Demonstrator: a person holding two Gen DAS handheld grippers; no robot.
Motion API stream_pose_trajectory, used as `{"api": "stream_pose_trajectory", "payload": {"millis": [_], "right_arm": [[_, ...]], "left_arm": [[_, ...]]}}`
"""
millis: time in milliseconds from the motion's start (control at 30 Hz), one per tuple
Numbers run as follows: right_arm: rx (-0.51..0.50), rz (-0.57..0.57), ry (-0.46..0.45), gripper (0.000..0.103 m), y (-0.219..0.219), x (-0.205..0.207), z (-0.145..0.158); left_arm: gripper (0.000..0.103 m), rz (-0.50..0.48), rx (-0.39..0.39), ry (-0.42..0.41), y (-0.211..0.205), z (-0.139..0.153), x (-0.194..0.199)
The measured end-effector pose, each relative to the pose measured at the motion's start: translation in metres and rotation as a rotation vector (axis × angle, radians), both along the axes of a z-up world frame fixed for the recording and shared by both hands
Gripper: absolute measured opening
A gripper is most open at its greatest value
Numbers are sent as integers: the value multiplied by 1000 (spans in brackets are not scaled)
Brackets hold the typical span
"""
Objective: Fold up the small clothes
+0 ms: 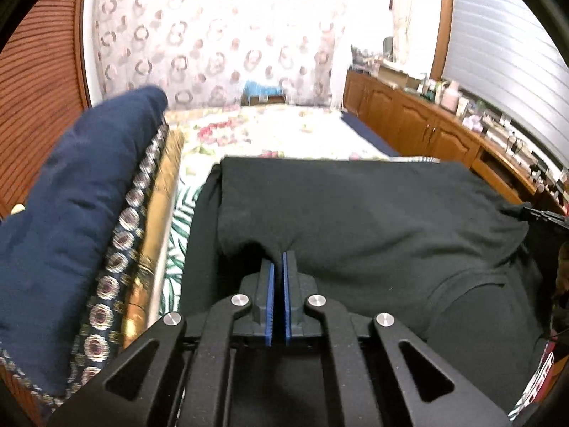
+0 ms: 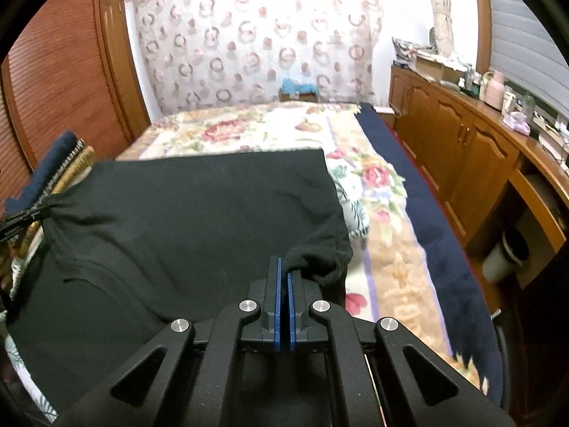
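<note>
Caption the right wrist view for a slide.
Right gripper pinches a black garment corner above the floral bedspread.

Left gripper (image 1: 278,254) and right gripper (image 2: 284,267), jaws clamped.

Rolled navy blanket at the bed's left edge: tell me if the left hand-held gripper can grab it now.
Probably not: the left hand-held gripper is shut on the black garment, so the navy blanket stays out of its grasp.

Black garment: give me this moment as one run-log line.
left gripper shut on black garment | right gripper shut on it | garment lifted over floral bedspread
</note>
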State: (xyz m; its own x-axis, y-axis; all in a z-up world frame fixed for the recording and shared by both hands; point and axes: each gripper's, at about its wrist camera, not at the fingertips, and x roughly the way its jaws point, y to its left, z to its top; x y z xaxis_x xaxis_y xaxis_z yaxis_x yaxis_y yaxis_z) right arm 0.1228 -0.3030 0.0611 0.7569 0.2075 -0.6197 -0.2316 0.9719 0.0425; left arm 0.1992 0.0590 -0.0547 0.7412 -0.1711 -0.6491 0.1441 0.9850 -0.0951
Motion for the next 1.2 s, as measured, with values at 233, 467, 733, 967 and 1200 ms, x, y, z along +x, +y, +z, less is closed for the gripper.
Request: {"api": "stream_pose_trajectory", "payload": {"millis": [233,467,733,967,1200], "right_arm": [[17,3,-71,2,-4,-24,16],[9,11,-135,2,-7,-66,22],[-1,16,-164,2,-11,-116,9],[-9,21,-168,2,-17,-146,6],[0,30,-149,2,-19,-165,6]], "left_arm": [[5,0,-19,-84,4,27,-22],[5,-4,-22,-140,7,42,-58],[5,5,-23,-164,13,42,-102],[5,-3,-21,-153,12,37,-134],[5,7,-21,-116,15,21,-157]]}}
